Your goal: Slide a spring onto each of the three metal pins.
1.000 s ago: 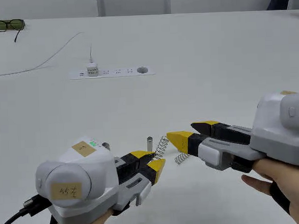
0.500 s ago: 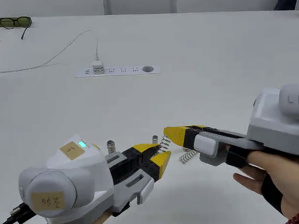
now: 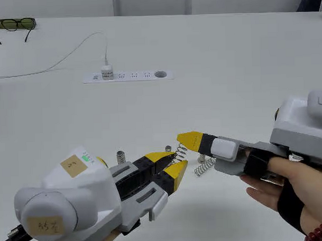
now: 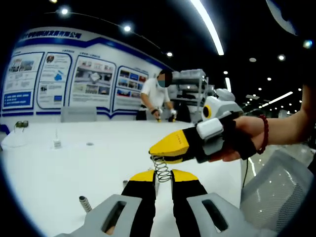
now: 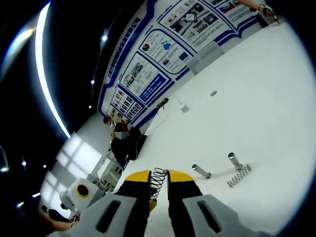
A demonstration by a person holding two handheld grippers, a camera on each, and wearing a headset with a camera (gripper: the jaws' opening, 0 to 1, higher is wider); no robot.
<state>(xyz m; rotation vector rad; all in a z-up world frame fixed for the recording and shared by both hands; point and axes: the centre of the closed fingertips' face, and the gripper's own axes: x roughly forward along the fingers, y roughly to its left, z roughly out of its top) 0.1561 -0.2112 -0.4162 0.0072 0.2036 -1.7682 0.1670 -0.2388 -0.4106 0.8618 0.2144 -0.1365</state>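
Observation:
A small spring [image 3: 179, 153] stretches between both grippers. My left gripper [image 3: 176, 165] is shut on its lower end, and in the left gripper view the spring [image 4: 161, 168] rises from my jaw tips. My right gripper [image 3: 185, 139] comes in from the right, shut on the spring's upper end [image 5: 158, 177]. One metal pin [image 3: 120, 156] at the left carries a spring. A bare pin [image 3: 168, 149] stands just behind the grippers. Another bare pin [image 5: 232, 160] stands beside a loose spring [image 3: 204, 167] lying on the table.
A white power strip [image 3: 129, 76] with a plugged-in charger and cable lies at the back of the white table [image 3: 244, 86]. Dark glasses [image 3: 15, 23] rest at the far left corner. A person [image 4: 157, 96] stands beyond the table.
My right gripper was open beside the spring a second ago; it has since shut on the spring's upper end. The left gripper has kept its hold.

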